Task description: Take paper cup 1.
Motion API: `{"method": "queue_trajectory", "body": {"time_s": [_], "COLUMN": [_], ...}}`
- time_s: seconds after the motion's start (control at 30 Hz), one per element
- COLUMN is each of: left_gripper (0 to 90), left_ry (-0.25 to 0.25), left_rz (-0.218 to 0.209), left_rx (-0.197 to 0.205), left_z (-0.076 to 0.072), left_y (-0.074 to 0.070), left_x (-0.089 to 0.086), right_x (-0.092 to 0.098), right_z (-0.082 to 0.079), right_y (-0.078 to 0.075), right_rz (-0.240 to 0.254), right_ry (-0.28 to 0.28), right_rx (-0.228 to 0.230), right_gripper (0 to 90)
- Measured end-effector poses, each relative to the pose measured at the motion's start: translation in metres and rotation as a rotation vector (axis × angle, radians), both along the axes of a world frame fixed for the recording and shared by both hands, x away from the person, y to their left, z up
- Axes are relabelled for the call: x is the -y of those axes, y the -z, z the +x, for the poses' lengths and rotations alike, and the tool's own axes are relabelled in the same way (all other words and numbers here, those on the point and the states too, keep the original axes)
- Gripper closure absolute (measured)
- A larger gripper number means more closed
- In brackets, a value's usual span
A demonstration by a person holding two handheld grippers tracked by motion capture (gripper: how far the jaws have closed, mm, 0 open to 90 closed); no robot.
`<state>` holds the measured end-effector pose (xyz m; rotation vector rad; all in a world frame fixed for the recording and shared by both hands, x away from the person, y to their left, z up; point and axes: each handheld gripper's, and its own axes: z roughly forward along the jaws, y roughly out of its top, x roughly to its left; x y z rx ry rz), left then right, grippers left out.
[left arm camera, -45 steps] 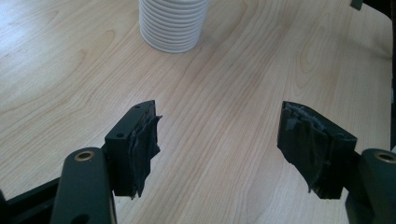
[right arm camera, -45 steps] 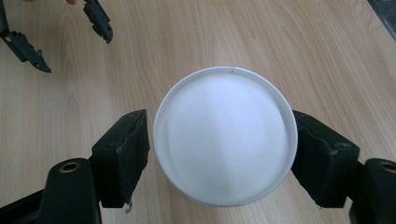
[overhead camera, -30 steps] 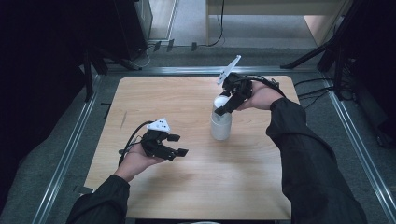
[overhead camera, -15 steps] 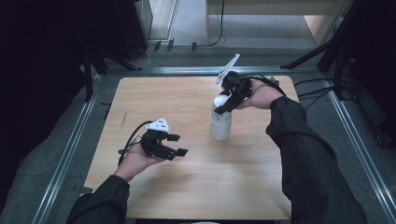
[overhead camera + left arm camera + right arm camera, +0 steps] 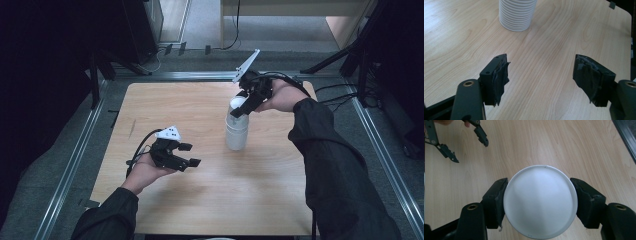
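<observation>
Right gripper clamped on cup stack, jaws just closing; rims hidden. Left gripper spread empty near table's left edge.

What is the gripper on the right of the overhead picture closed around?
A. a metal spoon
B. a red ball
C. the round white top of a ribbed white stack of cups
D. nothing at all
C: in the right gripper view, the right gripper has its black jaws against both sides of the round white top of the ribbed white stack of cups.
</observation>
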<state>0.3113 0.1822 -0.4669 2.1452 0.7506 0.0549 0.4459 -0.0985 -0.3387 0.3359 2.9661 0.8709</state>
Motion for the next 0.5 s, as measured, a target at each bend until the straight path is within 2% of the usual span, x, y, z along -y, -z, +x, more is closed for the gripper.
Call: {"method": "queue_trajectory", "body": {"time_s": [0.3,0.37,0.5], "left_gripper": [24.8,23.8,23.5], "left_ry": [0.000,0.001,-0.001], "left_rz": [-0.012,-0.014,-0.017], "left_rx": [-0.001,-0.005,-0.003], "left_z": [0.001,0.001,0.001], "left_y": [-0.002,-0.002,-0.003], "left_x": [-0.001,-0.001,-0.001], "right_x": [0.002,0.004,0.005], "right_z": [-0.007,-0.010,-0.013], "right_y": [-0.027,-0.037,-0.045], "right_rz": [0.039,0.070,0.070], "right_ry": [-0.005,-0.006,-0.011], "right_rx": [0.029,0.040,0.045], "right_gripper": [34.5,34.6,34.8]}}
